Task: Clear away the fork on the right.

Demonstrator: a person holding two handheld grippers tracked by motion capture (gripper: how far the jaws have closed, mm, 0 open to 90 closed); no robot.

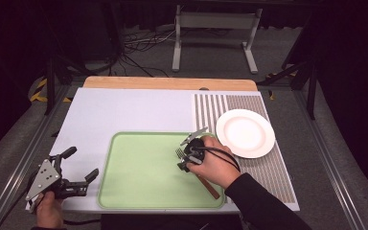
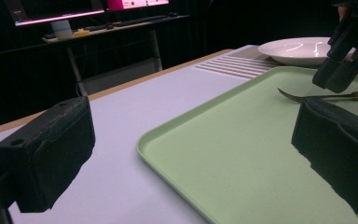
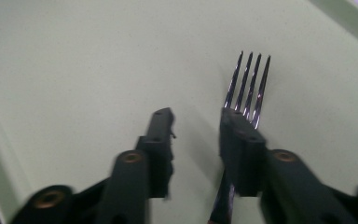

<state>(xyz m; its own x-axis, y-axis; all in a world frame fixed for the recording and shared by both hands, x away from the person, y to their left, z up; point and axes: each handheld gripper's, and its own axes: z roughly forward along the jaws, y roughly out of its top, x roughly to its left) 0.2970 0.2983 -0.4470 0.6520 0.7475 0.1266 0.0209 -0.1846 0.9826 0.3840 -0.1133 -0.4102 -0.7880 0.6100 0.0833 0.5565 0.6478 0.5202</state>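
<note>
A fork [image 1: 179, 153] with a wooden handle [image 1: 210, 188] lies on the right part of a pale green tray [image 1: 139, 177]. My right gripper [image 1: 182, 155] hovers low over the fork's neck, open. In the right gripper view its jaws [image 3: 196, 116] stand apart over the tray, and the fork's tines [image 3: 249, 84] stick out from under the right-hand jaw; nothing sits between the jaws. My left gripper [image 1: 81, 163] is open beside the tray's left edge, near the table's front corner. From the left gripper view [image 2: 191, 149] I see the fork [image 2: 307, 97] and the right gripper [image 2: 340, 70] farther off.
A white plate [image 1: 245, 133] stands on a striped placemat [image 1: 268, 167] right of the tray, also seen as the plate [image 2: 298, 51] in the left gripper view. A white mat [image 1: 124, 110] covers the table behind the tray. Stands and cables are on the floor beyond.
</note>
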